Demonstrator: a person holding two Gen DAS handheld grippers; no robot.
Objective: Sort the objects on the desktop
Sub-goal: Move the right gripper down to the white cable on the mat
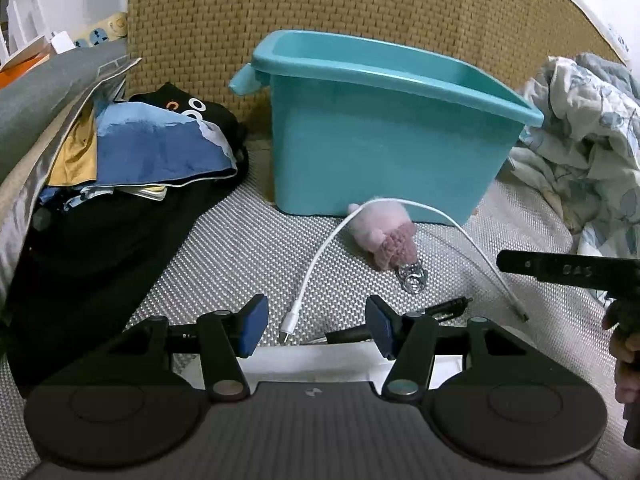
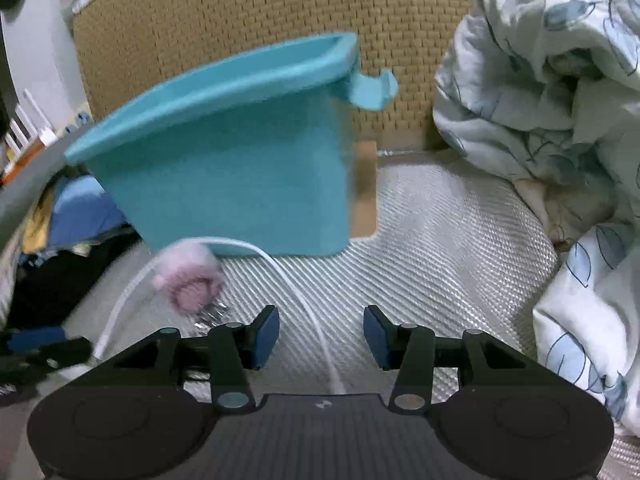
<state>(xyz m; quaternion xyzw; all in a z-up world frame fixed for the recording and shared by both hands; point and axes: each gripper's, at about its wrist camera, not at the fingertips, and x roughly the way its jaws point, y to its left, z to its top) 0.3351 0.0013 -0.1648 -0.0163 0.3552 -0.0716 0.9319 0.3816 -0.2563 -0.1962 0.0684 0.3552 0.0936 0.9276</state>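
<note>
A teal plastic bin (image 1: 372, 140) (image 2: 236, 184) stands on the woven mat against a brown woven backboard. In front of it lies a pink plush keychain (image 1: 384, 236) (image 2: 190, 276) with a metal clasp (image 1: 414, 278). A white USB cable (image 1: 316, 264) (image 2: 316, 320) arches over the plush. A black pen-like object (image 1: 440, 308) lies near the left gripper's right finger. My left gripper (image 1: 316, 330) is open just above the cable's near plug (image 1: 289, 325). My right gripper (image 2: 322, 338) is open over the cable, holding nothing. The right gripper's black body (image 1: 568, 270) shows at the left wrist view's right edge.
Folded clothes in blue, yellow and black (image 1: 132, 160) pile up at the left. A crumpled floral blanket (image 1: 580, 140) (image 2: 560, 100) fills the right side. A white paper (image 1: 320, 364) lies under the left gripper. A person's hand (image 1: 626, 352) is at the right edge.
</note>
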